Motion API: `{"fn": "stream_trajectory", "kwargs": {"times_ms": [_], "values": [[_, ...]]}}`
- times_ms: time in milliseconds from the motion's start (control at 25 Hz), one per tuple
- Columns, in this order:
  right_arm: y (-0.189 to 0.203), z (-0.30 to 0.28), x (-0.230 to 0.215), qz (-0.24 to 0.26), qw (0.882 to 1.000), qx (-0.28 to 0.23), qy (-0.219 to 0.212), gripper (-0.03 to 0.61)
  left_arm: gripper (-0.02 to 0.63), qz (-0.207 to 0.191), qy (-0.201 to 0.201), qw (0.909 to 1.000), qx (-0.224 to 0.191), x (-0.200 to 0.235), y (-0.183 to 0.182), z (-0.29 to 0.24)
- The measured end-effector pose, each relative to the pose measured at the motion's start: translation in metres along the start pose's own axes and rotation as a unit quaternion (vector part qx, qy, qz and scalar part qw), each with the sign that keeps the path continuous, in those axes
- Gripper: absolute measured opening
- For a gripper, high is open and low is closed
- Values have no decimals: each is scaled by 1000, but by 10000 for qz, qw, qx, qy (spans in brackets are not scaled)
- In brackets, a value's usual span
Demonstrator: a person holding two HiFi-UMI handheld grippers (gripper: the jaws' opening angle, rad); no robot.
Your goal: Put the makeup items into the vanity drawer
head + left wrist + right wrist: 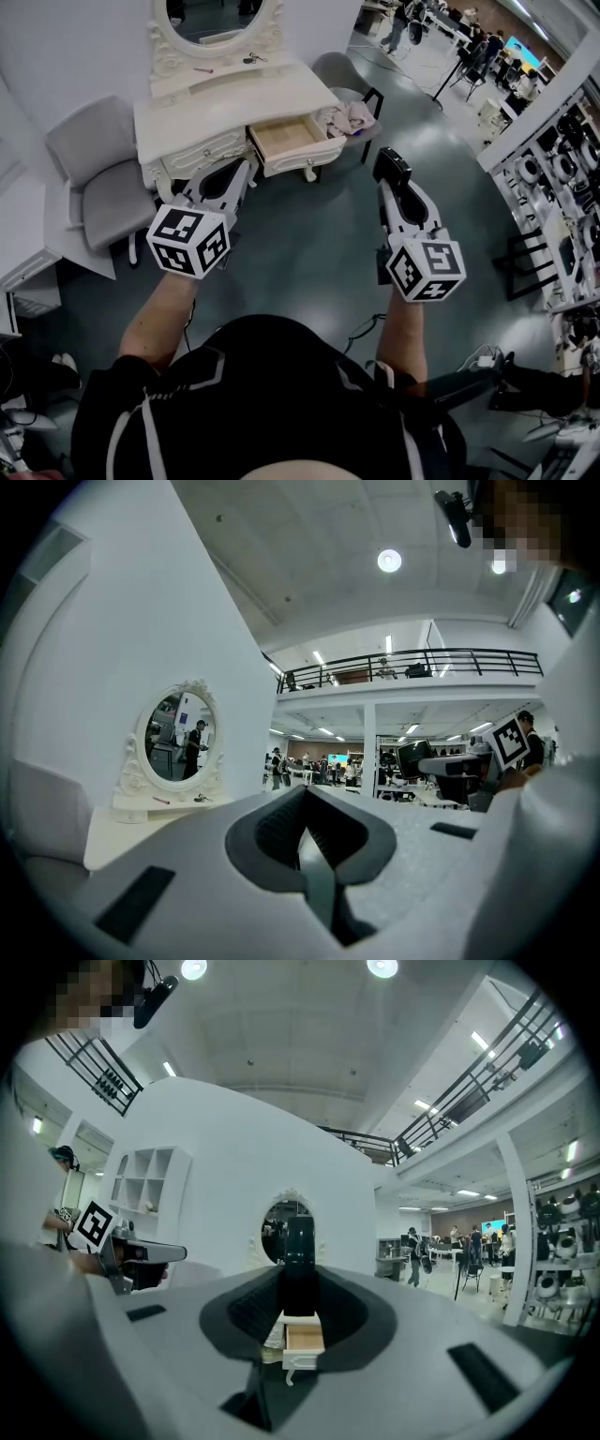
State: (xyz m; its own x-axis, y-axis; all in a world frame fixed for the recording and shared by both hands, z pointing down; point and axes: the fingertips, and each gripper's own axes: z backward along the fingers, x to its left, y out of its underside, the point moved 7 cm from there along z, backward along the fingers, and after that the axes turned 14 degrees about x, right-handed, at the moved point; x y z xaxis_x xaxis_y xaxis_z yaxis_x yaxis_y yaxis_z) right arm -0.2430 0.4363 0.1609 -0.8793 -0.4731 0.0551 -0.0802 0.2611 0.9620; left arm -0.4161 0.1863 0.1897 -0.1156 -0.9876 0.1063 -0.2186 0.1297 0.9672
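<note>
We hold the right gripper (300, 1305) clamped on 1 upright black makeup tube (299, 1241), well short of the white bench (225, 108). The left gripper (305, 844) has its jaws together, empty. The drawer (286, 138) stands pulled out. 1 red stick (202, 69) and 1 dark item (251, 59) lie below the mirror (220, 17).
</note>
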Motion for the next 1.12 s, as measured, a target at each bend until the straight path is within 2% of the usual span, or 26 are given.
{"fn": "stream_trajectory", "kwargs": {"times_ms": [320, 640, 880, 1120], "values": [[20, 8, -39, 93, 9999, 46, -55, 98, 2, -183, 14, 9998, 82, -34, 8, -37], [26, -6, -67, 18, 9999, 93, -111, 98, 2, -49, -44, 9998, 205, -38, 14, -69], [19, -48, -79, 15, 9999, 147, 51, 98, 2, -85, -51, 9998, 148, -4, 4, -110], [-1, -107, -91, 96, 9995, 205, 213, 98, 2, -79, 165, 9998, 125, 41, -11, -161]]}}
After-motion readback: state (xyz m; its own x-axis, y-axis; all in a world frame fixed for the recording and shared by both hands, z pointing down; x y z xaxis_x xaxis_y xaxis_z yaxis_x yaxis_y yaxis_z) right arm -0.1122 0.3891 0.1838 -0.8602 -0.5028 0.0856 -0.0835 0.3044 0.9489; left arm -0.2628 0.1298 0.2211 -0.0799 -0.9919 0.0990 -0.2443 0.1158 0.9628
